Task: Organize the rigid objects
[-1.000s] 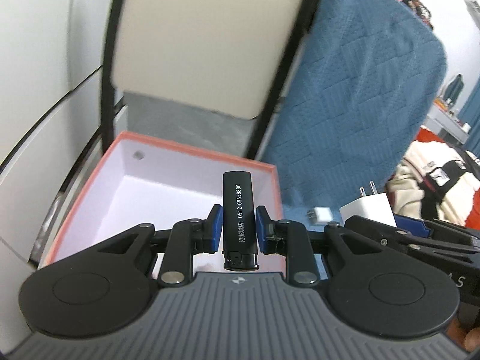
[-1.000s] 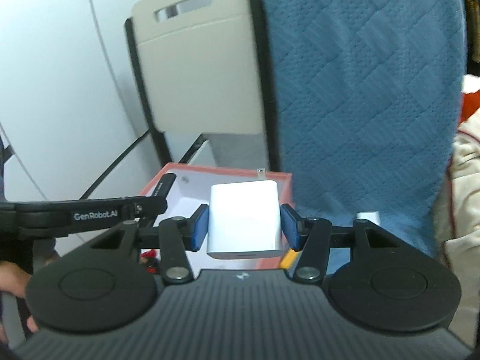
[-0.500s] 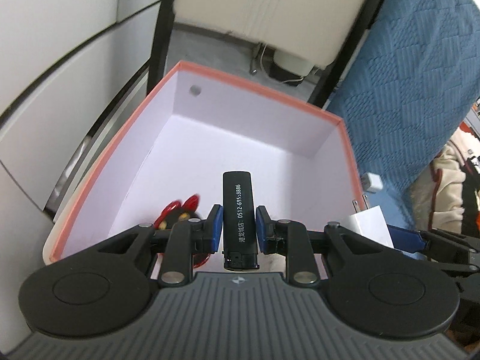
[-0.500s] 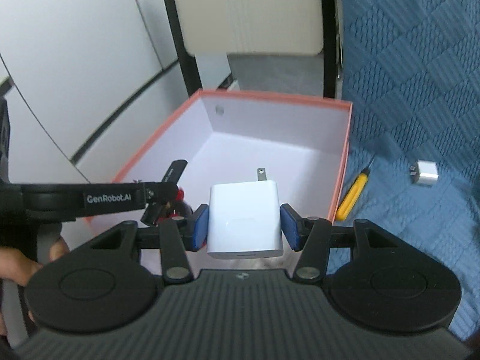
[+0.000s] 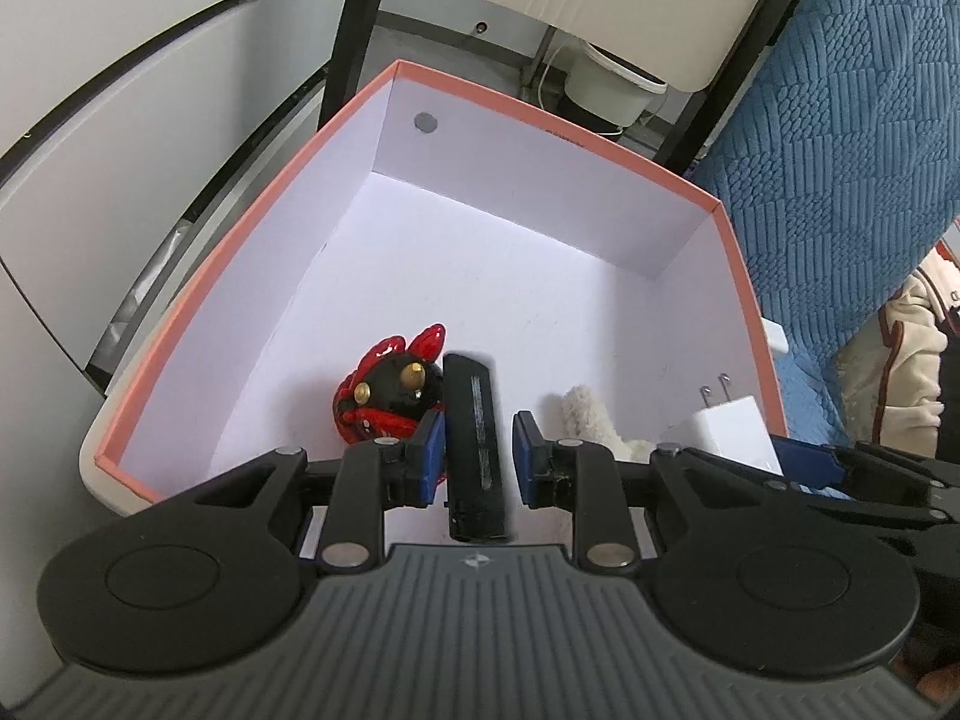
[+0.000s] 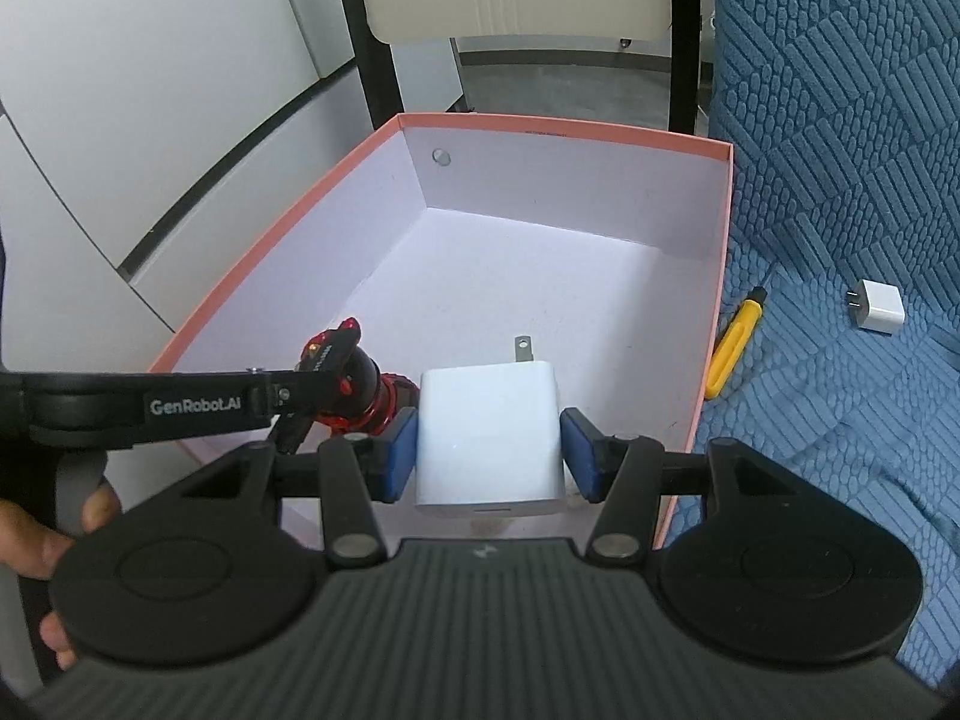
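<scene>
- Left gripper [image 5: 479,456] – narrowly set, its blue pads clamping a black lighter [image 5: 475,420]. The lighter's long axis runs along the fingers, tipped a little, with its far end pointing down into the box [image 5: 558,131].
- Right gripper [image 6: 489,450] – about half open, closed on a white charger [image 6: 489,426] with its prongs facing away.
- Both loads hang inside the box's near end, side by side.
- The relation that matters is what lies beneath. The red-and-black figurine [image 5: 384,396] sits just left of the lighter and a fluffy white thing [image 5: 585,414] lies between the grippers, while bare floor lies farther in.
- Letting go here would probably drop each load onto bare floor close beside those two.
</scene>
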Motion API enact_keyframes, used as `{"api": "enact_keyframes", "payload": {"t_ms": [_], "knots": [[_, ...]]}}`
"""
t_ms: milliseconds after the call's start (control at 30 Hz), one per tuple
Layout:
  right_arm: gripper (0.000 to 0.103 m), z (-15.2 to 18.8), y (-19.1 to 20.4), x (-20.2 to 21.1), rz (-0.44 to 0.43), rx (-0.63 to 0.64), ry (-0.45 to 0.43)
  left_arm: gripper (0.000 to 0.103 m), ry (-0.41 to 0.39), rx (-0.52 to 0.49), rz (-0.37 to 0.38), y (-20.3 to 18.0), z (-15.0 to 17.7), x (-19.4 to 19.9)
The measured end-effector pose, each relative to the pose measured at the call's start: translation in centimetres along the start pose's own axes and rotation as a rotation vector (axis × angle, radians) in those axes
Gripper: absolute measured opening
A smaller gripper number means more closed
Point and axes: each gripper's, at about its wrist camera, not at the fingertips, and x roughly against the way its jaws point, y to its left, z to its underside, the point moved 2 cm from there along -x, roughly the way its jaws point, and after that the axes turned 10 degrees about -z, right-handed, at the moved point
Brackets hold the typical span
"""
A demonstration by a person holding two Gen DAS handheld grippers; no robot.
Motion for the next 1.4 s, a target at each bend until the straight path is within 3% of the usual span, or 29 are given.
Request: {"api": "enact_keyframes", "payload": {"t_ms": [67,200,667,800,967,1267,1400], "knots": [[0.057,0.0,0.0,0.2,0.005,0.004,-0.014,0.029,-0.004,0.004,0.002,0.1,0.0,0.3],[0.077,-0.3,0.1,0.8,0.021,0.008,-0.042,0.029,-0.034,0.003,-0.012,0.2,-0.3,1.7],[0.077,-2.1,0.1,8.5,0.057,0.048,-0.228,0.029,-0.204,-0.034,0.001,-3.0,-1.2,9.4],[0.077,-2.0,0.0,11.0,0.067,0.062,-0.273,0.046,-0.247,-0.023,0.014,-4.1,-0.9,11.1],[0.077,-1.4,-0.9,13.4,0.082,0.073,-0.305,0.047,-0.282,-0.058,0.013,-6.2,-0.1,12.5],[0.077,0.7,-3.7,17.3,0.133,0.056,-0.342,0.064,-0.289,-0.113,0.069,-10.9,1.9,13.2],[0.077,1.8,-5.4,19.0,0.150,0.031,-0.360,0.065,-0.289,-0.141,0.094,-13.1,3.1,13.0]]}}
